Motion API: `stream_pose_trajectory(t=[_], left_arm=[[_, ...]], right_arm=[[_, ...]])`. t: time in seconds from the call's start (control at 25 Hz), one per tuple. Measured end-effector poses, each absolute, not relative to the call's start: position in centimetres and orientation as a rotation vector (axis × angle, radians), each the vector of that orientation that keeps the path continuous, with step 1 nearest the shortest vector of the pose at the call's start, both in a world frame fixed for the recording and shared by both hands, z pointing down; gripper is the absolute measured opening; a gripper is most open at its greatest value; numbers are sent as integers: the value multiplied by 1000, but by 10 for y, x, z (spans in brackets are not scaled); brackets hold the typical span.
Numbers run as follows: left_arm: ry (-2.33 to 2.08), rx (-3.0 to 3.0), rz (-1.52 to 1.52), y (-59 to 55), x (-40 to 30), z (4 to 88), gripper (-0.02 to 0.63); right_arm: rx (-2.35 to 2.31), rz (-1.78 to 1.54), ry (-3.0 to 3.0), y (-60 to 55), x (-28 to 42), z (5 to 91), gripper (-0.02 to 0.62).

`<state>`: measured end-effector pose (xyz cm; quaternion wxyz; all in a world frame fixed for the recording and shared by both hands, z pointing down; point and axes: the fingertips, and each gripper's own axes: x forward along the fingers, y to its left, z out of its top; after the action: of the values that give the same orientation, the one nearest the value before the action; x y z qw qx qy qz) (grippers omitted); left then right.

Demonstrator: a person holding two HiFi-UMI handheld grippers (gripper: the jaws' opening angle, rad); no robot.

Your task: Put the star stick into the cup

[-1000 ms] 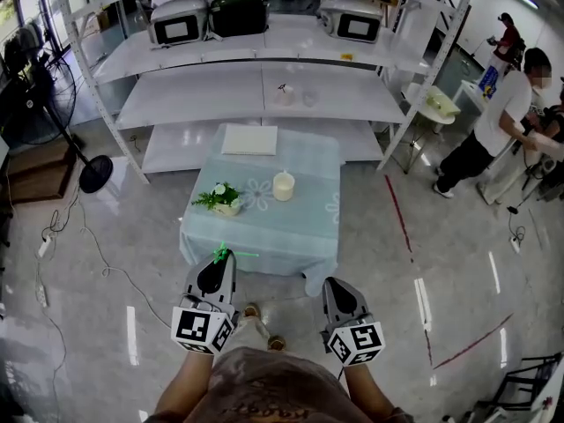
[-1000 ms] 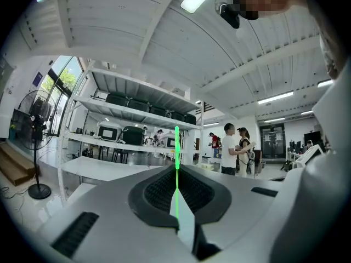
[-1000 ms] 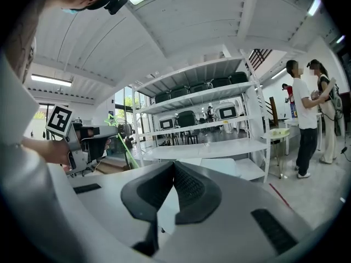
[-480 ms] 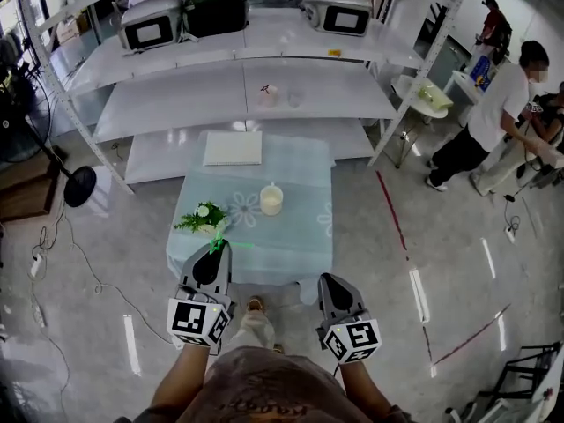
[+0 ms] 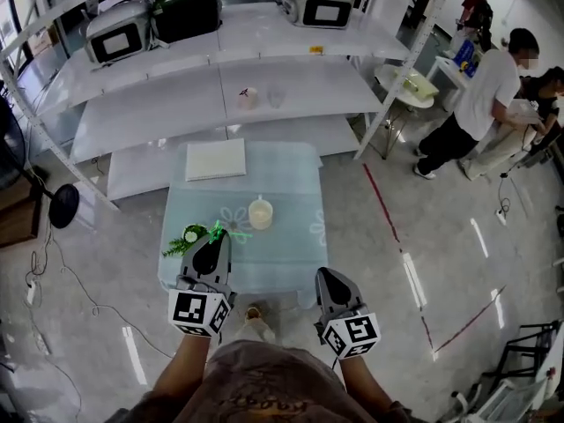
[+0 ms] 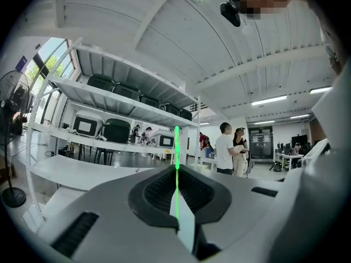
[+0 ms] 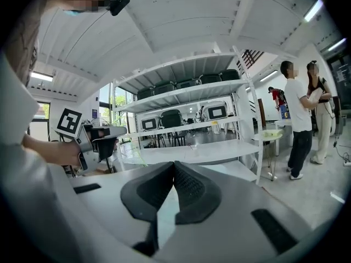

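Observation:
A thin green star stick (image 6: 176, 147) stands upright between the shut jaws of my left gripper (image 6: 176, 171). In the head view the stick's green star (image 5: 215, 231) shows just past my left gripper (image 5: 215, 241), over the front left of the table beside a small plant (image 5: 183, 240). The cream cup (image 5: 260, 212) stands upright near the middle of the light blue tablecloth (image 5: 291, 192), to the right of and beyond the stick. My right gripper (image 5: 329, 277) hangs off the table's front right corner, its jaws (image 7: 174, 166) shut with nothing in them.
A white pad (image 5: 216, 159) lies at the table's far end. Behind stand white shelves (image 5: 291, 82) with appliances on top (image 5: 313, 9). People (image 5: 480, 95) stand at the right by a small round table (image 5: 407, 85). A fan base (image 5: 63, 205) and cables lie at left.
The table has come nearer in the head view. My left gripper with the stick has gone from before the table's front edge to over its front left part, next to the plant.

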<state>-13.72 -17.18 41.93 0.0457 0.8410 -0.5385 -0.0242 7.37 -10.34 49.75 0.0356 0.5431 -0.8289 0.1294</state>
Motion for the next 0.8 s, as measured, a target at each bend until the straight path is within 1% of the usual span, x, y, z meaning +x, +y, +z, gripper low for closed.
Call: stream_pose_trajectory(t=[0.44,0.8], left_arm=[[-1570,2569,-63,-246,-121,441,29],[-1608,2485,19,-299,-111,506,29]], right_arm=[[1753,416,-2469,-139,92,491,1],[1719,428,-2444,-165,114,505,0]])
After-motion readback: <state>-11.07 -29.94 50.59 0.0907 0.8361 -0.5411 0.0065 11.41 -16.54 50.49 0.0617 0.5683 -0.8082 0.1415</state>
